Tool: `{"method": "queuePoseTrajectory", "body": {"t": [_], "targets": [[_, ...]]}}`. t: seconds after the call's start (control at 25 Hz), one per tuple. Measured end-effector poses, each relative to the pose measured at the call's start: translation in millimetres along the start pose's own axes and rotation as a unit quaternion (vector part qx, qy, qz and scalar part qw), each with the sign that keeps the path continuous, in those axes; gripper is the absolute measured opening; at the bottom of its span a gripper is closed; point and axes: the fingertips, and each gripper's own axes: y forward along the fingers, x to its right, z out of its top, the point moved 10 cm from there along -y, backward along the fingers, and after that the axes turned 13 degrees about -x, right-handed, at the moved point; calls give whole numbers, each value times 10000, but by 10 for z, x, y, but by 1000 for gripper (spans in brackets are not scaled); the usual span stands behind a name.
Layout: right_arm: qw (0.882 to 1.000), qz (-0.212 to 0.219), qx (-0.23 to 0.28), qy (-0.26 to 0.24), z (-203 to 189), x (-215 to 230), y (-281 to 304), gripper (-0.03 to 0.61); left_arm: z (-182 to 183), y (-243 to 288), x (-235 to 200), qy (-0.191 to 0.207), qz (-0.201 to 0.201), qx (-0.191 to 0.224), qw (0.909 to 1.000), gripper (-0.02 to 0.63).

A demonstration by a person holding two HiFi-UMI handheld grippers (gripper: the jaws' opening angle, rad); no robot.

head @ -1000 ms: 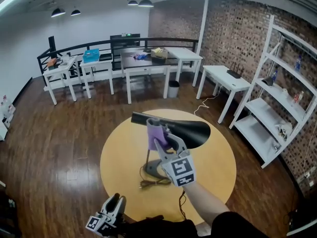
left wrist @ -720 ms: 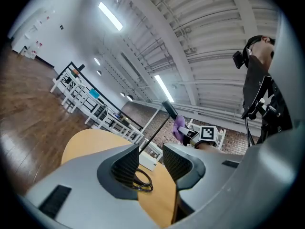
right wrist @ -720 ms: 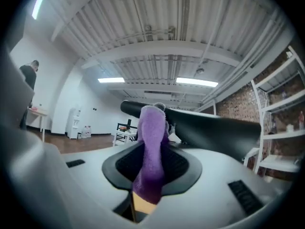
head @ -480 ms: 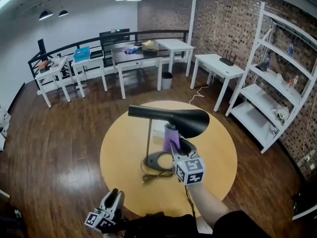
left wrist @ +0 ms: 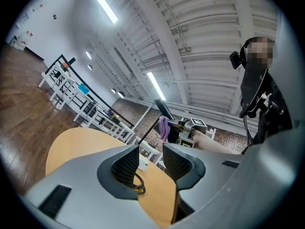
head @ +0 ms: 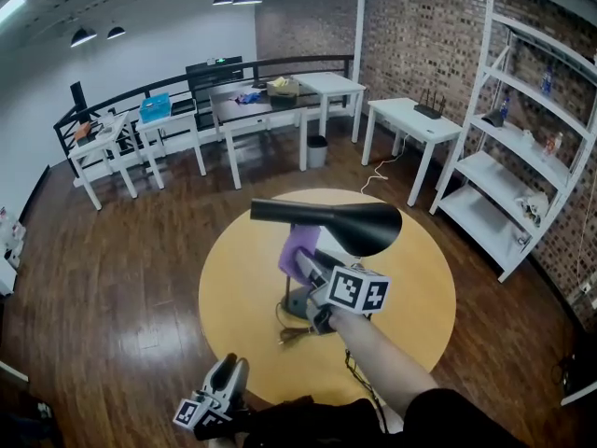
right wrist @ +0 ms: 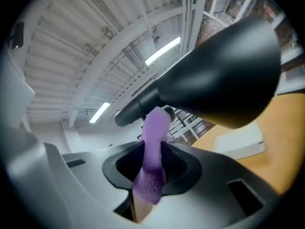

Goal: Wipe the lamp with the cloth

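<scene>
Two containers show, a blue bin [head: 156, 107] on a white table [head: 182, 117] at 11 o'clock and a waste bin [head: 318, 150] on the floor [head: 112, 250] at 12, contents too small to tell. Over the yellow counter [head: 233, 297] the right gripper [head: 303, 264] has its fingers clamped on the purple cloth [head: 298, 247], raised to the neck of the black lamp [head: 345, 224], whose base it mostly hides. Low at 7 o'clock, the left gripper [head: 230, 370] holds its fingers apart and empty.

The cloth [head: 297, 246] is purple, the lamp [head: 359, 224] black, the round bench [head: 233, 299] yellow, the floor [head: 112, 278] dark brown wood.
</scene>
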Motion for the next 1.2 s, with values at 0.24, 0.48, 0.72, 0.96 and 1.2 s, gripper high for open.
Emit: {"method": "queuePoseTrajectory", "body": {"t": [0.24, 0.48, 0.72, 0.96, 1.2], "targets": [[9873, 756, 342, 1357, 85, 197, -90, 100, -66, -124, -43, -69, 205, 167, 9996, 152], [9579, 1273, 770, 2454, 42, 379, -316, 100, -67, -108, -102, -103, 224, 135, 9996, 152], [9513, 1117, 784, 2765, -142, 597, -440, 98, -96, 10, -61, -78, 47, -13, 10000, 152], [9471, 863, 700, 3010, -327, 801, -461, 97, -79, 63, -78, -44, -56, -94, 9999, 152], [9534, 2005, -554, 2185, -297, 204, -34, 95, -58, 63, -158, -57, -40, -49, 10000, 152]]}}
